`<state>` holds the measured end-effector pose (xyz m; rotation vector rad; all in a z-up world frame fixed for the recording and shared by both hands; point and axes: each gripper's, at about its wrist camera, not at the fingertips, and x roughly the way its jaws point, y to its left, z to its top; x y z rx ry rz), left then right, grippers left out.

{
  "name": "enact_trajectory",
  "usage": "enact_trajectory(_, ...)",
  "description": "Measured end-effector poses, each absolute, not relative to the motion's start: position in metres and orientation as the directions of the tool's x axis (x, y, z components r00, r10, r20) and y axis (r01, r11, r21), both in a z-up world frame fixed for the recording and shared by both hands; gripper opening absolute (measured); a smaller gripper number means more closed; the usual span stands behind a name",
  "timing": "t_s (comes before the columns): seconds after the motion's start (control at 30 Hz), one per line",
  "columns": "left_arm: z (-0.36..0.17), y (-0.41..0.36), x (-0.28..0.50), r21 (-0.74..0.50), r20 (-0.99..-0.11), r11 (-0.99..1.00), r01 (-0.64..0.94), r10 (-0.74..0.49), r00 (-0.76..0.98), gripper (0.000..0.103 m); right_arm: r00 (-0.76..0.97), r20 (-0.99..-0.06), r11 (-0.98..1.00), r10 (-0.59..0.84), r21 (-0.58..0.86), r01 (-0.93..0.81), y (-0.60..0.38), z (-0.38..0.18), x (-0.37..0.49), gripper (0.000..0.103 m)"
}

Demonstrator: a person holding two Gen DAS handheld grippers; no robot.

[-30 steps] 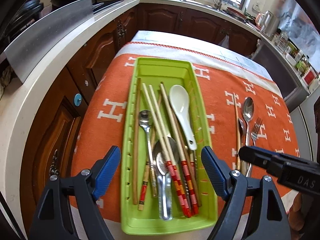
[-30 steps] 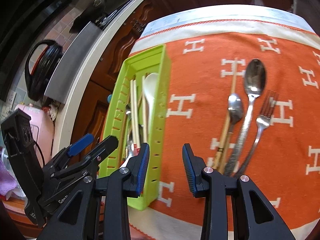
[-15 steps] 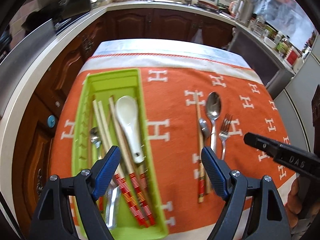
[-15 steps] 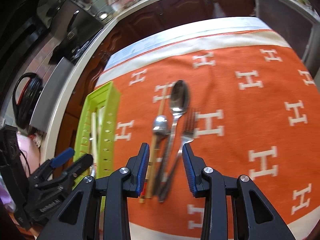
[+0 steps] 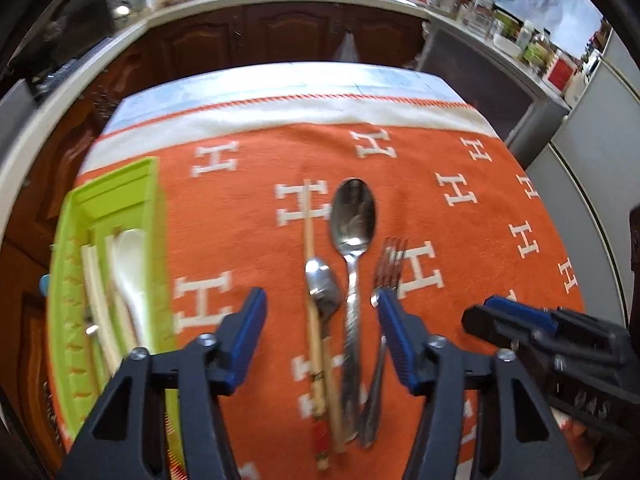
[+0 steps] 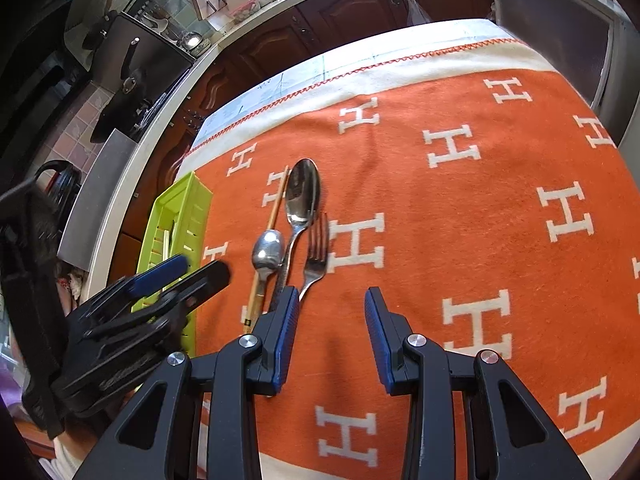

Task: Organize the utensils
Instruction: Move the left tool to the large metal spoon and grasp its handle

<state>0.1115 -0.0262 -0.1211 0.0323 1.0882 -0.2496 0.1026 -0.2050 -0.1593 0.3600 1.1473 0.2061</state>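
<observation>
cutlery on the orange cloth (image 5: 240, 168), a chopstick (image 5: 310, 280), small spoon (image 5: 322, 288), large spoon (image 5: 354, 220) and fork (image 5: 390, 264), lies lengthwise just ahead between the closing, empty jaws of the left gripper (image 5: 320, 316); the right gripper (image 6: 330, 312), part-open and empty, hovers just right of them. the green tray (image 5: 72, 280) lies off left.

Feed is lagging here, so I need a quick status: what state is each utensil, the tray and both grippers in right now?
left gripper: closing, nothing pinched
right gripper: open, empty
green tray: holds white spoon, chopsticks
white spoon: in tray
large spoon: on cloth, bowl up
small spoon: on cloth, overlapping chopstick
chopstick: on cloth
fork: on cloth
</observation>
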Motion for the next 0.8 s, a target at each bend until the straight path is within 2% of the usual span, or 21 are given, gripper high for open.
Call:
enact_trajectory(0.17,-0.141,-0.043,0.139,-0.145,-0.904,0.962,0.230,-0.224,0.365,0.016,0.385,-0.847,0.910,0.367,0.412,0.041,-0.219,-0.173,0.104,0.035)
enact_trajectory(0.27,-0.149,-0.049,0.147,-0.150,-0.912,0.960,0.235,-0.226,0.342,0.010,0.380,-0.845,0.903,0.376,0.427,0.056,-0.228,-0.180,0.105,0.035)
enact_trajectory(0.53,-0.160,-0.061,0.152,-0.098,-0.928,0.962,0.253,-0.180,0.325,0.010,0.360,-0.840,0.883,0.406,0.462,0.083,-0.243,-0.200,0.114,0.035)
enact_trajectory(0.63,-0.165,-0.060,0.150,-0.100,-0.940,0.965,0.241,-0.171,0.296,0.014,0.356,-0.837,0.877,0.416,0.472,0.086,-0.245,-0.206,0.116,0.035)
enact_trajectory(0.8,-0.167,-0.068,0.144,-0.035,-0.939,0.963,0.269,-0.124,0.322,0.015,0.353,-0.833,0.872,0.427,0.483,0.084,-0.247,-0.211,0.119,0.035)
